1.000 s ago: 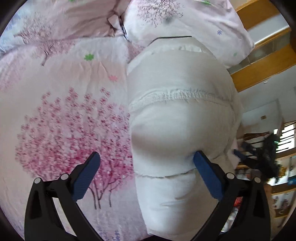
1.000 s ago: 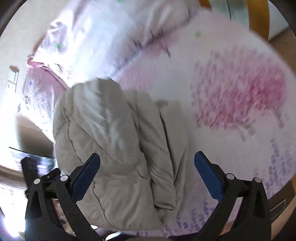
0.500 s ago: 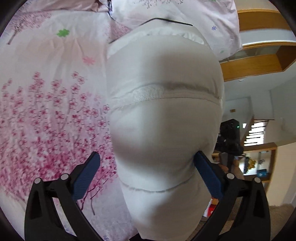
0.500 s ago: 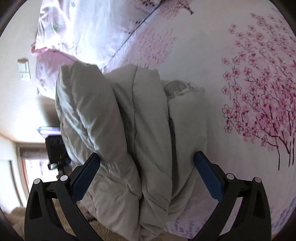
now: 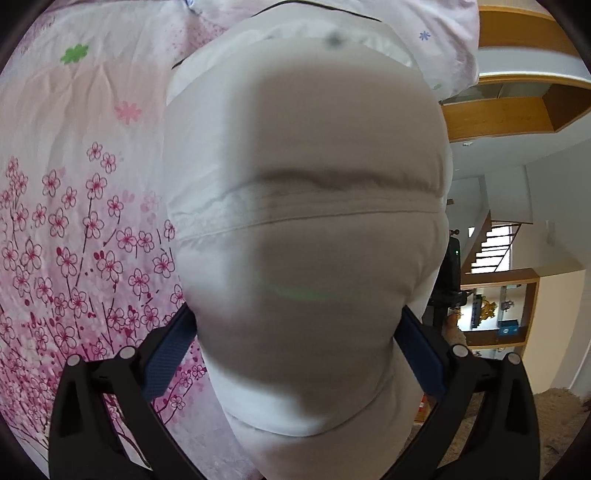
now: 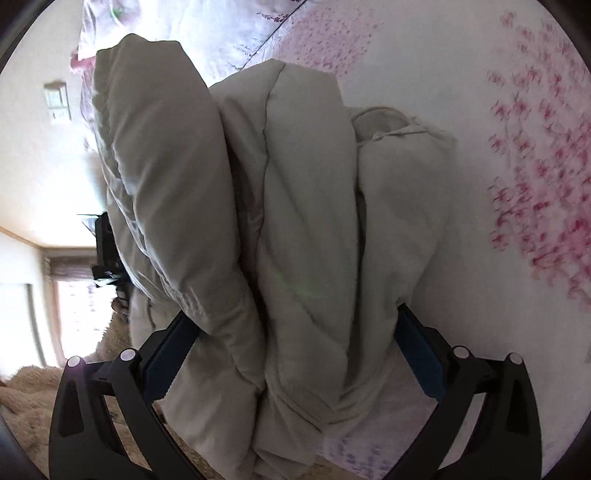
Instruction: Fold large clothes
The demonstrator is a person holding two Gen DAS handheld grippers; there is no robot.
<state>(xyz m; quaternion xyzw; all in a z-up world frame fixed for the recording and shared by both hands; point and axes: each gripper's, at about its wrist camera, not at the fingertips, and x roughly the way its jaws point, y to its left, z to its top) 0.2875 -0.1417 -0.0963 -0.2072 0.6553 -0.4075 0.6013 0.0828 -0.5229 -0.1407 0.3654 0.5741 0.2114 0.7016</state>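
A puffy off-white padded garment [image 5: 306, 221], folded into a thick bundle, lies on a bed with a pink blossom-print sheet [image 5: 74, 206]. My left gripper [image 5: 295, 332] is wide open with the bundle's end bulging between its blue pads [image 5: 166, 354], very close to the camera. In the right wrist view the same bundle [image 6: 295, 229] shows as several stacked folds. My right gripper [image 6: 295, 336] is wide open and straddles the bundle's other end. Whether the pads touch the fabric is unclear.
Pillows in matching floral fabric [image 5: 424, 33] lie beyond the bundle. Wooden shelving [image 5: 509, 110] and a staircase [image 5: 495, 243] stand off the bed's right side. A shaggy beige rug [image 6: 33, 387] and a dark tripod-like device [image 6: 107, 254] are beside the bed.
Both grippers have moved in toward the bundle's two ends. The bundle now fills the space between each pair of open pads. The jaws have stayed open.
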